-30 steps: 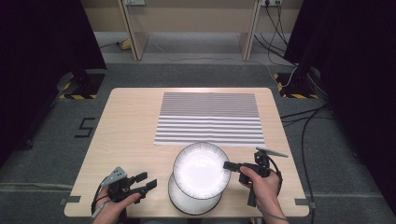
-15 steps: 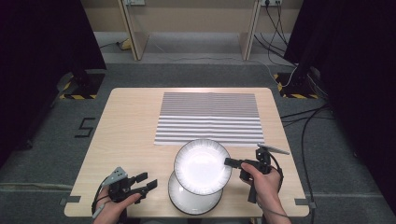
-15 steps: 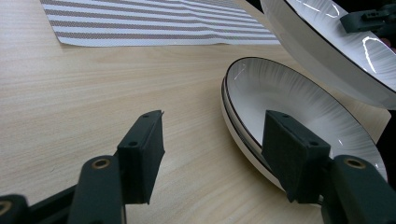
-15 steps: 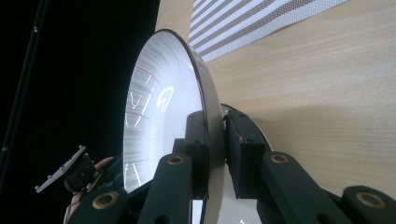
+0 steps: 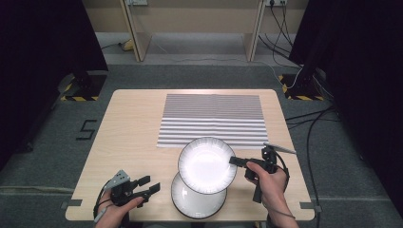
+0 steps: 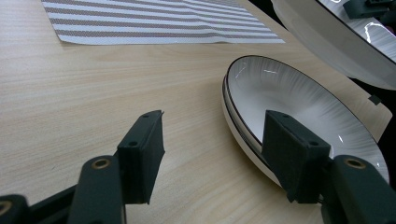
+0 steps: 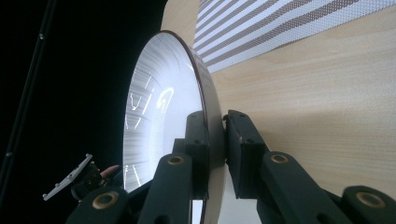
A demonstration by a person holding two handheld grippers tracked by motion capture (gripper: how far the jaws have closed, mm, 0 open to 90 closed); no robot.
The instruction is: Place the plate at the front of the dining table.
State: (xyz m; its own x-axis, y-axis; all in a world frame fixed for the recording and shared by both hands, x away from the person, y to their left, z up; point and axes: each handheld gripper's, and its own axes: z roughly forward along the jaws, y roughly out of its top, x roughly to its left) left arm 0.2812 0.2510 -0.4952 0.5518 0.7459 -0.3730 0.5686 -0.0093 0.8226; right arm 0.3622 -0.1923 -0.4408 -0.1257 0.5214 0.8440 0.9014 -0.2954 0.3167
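High view first: not much has changed over the last second. The upper plate (image 5: pixel 207 165) was already lifted off the stack and has been carried just a touch further toward the striped placemat (image 5: pixel 213 119), so its far rim now overlaps the mat's near edge. It is gripped at its right rim by the right hand-held gripper (image 5: pixel 234 161). The lower plate (image 5: pixel 197 202) is left on the worktop (image 5: pixel 133 137) near the front edge, half hidden under the raised one. By the look of it, the plate is being moved onto the mat and only the set-down is left. The left hand-held gripper (image 5: pixel 148 185) has been kept parked at the front left, jaws apart, nothing in them.

Left gripper view: the open left hand-held gripper (image 6: pixel 212 156) is pointed at the lower plate (image 6: pixel 299 107). Glossy white glaze, fine radial streaks, thin dark rim line, shallow round bowl shape. Actually two stacked rims can be made out there. The worktop is pale wood grain, matte.

Right gripper view: the upper plate (image 7: pixel 161 107) is seen edge-on, its rim pinched firmly between the pads of the right hand-held gripper (image 7: pixel 217 140). The mat (image 7: pixel 280 23) looks woven, with grey-brown and white stripes.
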